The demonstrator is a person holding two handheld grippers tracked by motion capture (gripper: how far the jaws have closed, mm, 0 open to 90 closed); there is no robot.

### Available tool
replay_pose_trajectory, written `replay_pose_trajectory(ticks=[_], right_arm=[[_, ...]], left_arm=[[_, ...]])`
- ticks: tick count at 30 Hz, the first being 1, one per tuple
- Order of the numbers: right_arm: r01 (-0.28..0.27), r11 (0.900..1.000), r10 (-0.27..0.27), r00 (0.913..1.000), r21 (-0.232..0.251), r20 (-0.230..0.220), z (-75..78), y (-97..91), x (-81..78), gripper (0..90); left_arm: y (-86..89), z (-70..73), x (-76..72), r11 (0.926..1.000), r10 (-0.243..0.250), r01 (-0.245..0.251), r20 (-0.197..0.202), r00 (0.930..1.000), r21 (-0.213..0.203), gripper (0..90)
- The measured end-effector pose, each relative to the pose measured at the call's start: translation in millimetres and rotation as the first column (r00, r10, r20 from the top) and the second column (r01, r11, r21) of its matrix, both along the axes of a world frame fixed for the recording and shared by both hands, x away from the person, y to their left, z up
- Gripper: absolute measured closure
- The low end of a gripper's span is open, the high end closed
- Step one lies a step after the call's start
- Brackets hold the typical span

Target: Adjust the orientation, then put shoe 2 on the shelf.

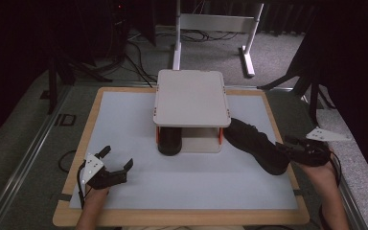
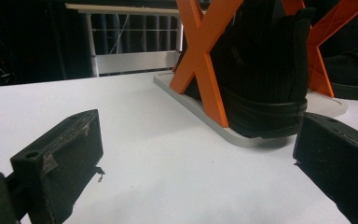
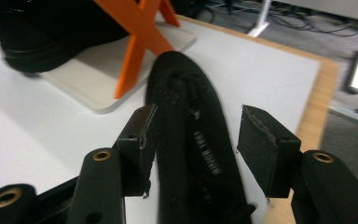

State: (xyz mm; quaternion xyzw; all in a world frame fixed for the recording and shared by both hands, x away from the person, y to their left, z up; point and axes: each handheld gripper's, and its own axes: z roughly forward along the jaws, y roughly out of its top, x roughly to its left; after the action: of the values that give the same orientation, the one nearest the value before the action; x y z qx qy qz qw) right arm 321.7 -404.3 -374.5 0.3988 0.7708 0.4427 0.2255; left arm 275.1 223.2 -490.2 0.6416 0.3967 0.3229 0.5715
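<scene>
- Nearest the camera in the high view, the person's two forearms come in over the near edge of the wooden table (image 1: 72, 211), which carries a white mat (image 1: 124, 124).
- On the near left, the left gripper (image 1: 117, 158) hovers over the mat with its jaws spread wide and nothing between them; the left gripper view shows bare white mat in the gap.
- On the right, the right gripper (image 1: 279, 143) reaches in from the table's right edge, jaws apart.
- A black shoe (image 1: 256, 143) lies on the mat at the right, running from the gripper toward the rack; in the right gripper view this shoe (image 3: 191, 135) sits between the open jaws. The left-hand jaw in that view looks to be touching its side, and the other stands clear.
- In the middle, toward the far side, stands a small two-level shoe rack (image 1: 191, 98) with a pale grey top shelf, a pale base plate and orange X-shaped side supports (image 2: 205, 56).
- A second black shoe (image 2: 261, 70) rests on the rack's lower level at its left end, its heel facing the left gripper.
- Beyond the table, grey carpet, cables and a white stand (image 1: 177, 36) are visible.
</scene>
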Motion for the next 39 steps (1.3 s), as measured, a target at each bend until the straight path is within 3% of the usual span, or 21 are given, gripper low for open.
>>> replay_pose_trajectory(ticks=[10,21,23,27,33,39], right_arm=[[0.036,0.9983,-0.037,0.9989,0.045,0.029,-16.8,-14.7,-11.3,42.7],[0.04,0.9973,-0.038,0.9987,0.061,-0.033,-51.1,-20.4,-12.4,43.2],[0.036,0.9972,-0.033,0.9983,0.065,-0.048,-58.3,-18.9,-11.0,45.3],[0.065,0.9952,-0.064,0.9978,0.073,-0.014,-67.8,-17.0,-12.3,51.6],[0.076,0.9941,-0.076,0.9971,0.077,-0.007,-74.2,-13.4,-7.7,53.1],[0.085,0.9896,-0.088,0.9959,0.116,0.02,-82.9,-11.4,-5.8,70.0]], left_arm=[[0.3,0.0,0.1,1.0,0.0,0.0,-0.001,1.0,-0.004,1.7],[0.5,0.0,0.4,1.0,-0.004,0.004,-0.003,1.0,-0.002,1.7],[0.4,0.0,0.3,1.0,-0.003,0.003,-0.002,1.0,-0.004,1.7],[0.9,-0.1,0.0,1.0,-0.006,0.006,0.0,1.0,-0.007,1.7],[0.6,-0.2,-0.5,1.0,-0.007,0.007,0.003,1.0,-0.007,1.7],[0.5,-0.2,-0.3,0.9999,-0.008,0.008,0.001,1.0,-0.01,1.7]])
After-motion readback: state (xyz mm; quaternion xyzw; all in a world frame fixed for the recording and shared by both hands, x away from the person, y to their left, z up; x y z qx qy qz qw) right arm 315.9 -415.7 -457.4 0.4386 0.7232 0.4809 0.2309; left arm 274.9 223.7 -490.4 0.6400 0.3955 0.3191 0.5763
